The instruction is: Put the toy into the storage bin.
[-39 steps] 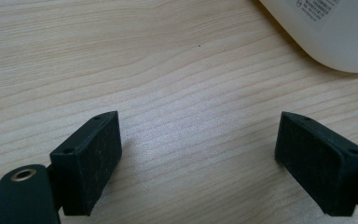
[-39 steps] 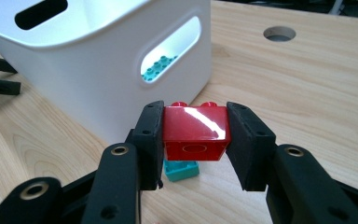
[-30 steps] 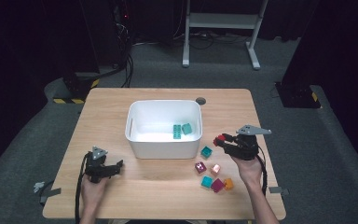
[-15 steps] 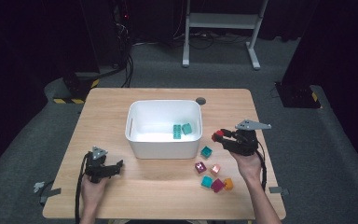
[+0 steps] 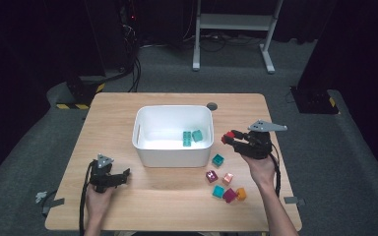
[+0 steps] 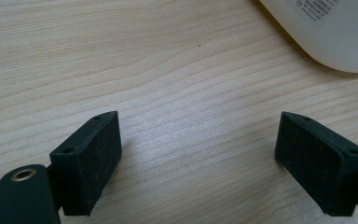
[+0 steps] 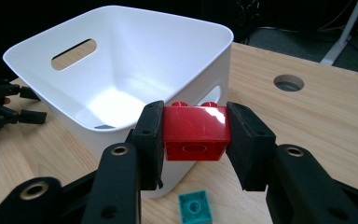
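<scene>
My right gripper [image 5: 230,137] is shut on a red brick [image 7: 196,132], which hangs in the air just right of the white bin [image 5: 145,118] and a little above its rim. In the right gripper view the pads press on both sides of the red brick [image 5: 228,135], studs up, with the white bin [image 7: 205,37] right behind it. Two teal bricks [image 5: 192,137] lie inside the bin. My left gripper [image 5: 123,175] rests on the table at the front left, open, with bare wood between its pads [image 6: 93,154].
Loose bricks lie on the wood in front of the bin's right corner: a teal one [image 5: 218,160], a purple one [image 5: 211,175], a pink one [image 5: 227,178], another teal [image 5: 218,191], a magenta [image 5: 230,195] and an orange [image 5: 240,193]. A cable hole [image 5: 211,106] sits behind the bin.
My right gripper has risen with the red brick and moved slightly left toward the bin. The left gripper has stayed in place.
</scene>
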### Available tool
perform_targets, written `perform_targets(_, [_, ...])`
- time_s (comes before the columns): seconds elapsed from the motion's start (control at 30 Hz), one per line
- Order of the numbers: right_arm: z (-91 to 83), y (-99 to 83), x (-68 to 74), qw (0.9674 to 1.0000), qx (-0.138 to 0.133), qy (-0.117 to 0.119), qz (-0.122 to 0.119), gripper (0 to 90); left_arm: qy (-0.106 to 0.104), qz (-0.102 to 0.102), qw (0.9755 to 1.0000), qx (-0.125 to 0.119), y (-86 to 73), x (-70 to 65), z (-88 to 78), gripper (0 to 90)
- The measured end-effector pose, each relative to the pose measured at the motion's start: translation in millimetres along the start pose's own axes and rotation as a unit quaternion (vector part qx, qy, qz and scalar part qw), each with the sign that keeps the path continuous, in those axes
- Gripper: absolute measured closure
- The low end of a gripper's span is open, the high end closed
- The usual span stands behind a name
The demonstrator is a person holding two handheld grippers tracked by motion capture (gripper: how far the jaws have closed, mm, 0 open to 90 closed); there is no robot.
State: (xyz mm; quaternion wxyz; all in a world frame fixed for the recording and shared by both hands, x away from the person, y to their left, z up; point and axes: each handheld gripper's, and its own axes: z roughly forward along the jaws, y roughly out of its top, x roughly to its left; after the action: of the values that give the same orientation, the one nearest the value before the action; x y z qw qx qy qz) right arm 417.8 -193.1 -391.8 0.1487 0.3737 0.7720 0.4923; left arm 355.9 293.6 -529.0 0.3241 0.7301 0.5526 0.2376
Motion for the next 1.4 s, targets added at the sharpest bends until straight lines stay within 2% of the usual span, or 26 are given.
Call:
perform_targets(0.67, [4.0,23.8,11.3,0.9997,-0.008,0.019,-0.015,59.1,0.000,0.000,1.0000,0.000,0.0,0.0,0.0,14.6])
perform_targets(0.97, [12.3,32.0,17.1,0.9992,-0.009,0.032,-0.019,59.1,0.000,-0.001,1.0000,0.000,0.0,-0.1,0.0,14.6])
perform_targets(1.4, [31.2,41.9,22.7,0.9985,0.003,0.051,-0.020,59.1,0.000,-0.001,1.0000,0.000,-0.1,-0.2,-0.1,14.6])
